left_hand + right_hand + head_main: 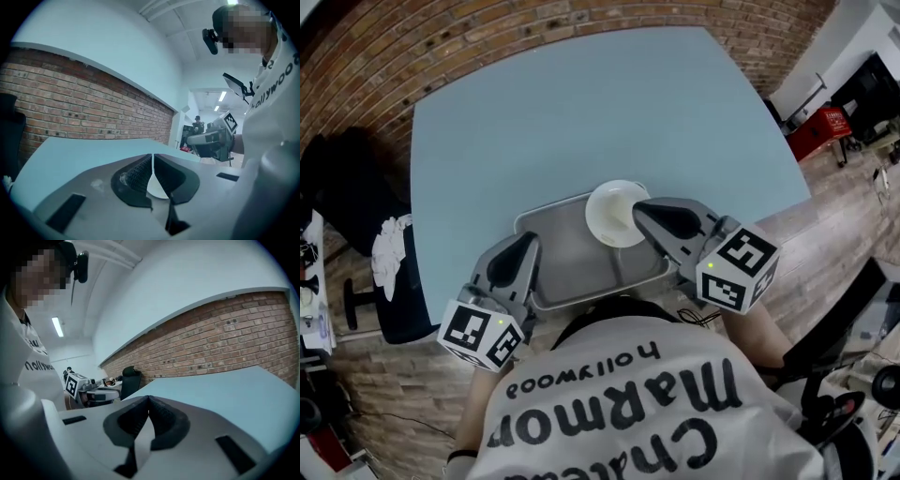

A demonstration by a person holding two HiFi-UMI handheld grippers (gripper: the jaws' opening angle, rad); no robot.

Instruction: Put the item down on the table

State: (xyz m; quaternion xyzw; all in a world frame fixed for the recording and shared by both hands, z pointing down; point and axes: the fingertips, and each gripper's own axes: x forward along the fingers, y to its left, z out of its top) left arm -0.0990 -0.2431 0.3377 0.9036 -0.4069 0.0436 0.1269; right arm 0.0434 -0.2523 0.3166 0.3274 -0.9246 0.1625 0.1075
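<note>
Right gripper (637,207): clenched on the rim of the white bowl (609,212).
Bowl: at the 1 o'clock corner of the tray (572,264).
Left gripper (531,241): jaws pressed together, at the tray's 9 o'clock rim.
Tray: at the 6 o'clock edge of the blue table (581,112).

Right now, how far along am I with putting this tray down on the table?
Done: the tray, carrying a white bowl, is over the near edge of the table. In hand: the left gripper and right gripper seem to have their fingers shut on its two sides. Still to do: its near part overhangs the edge and I can't tell whether it rests yet, so set it fully on, then let go.
</note>
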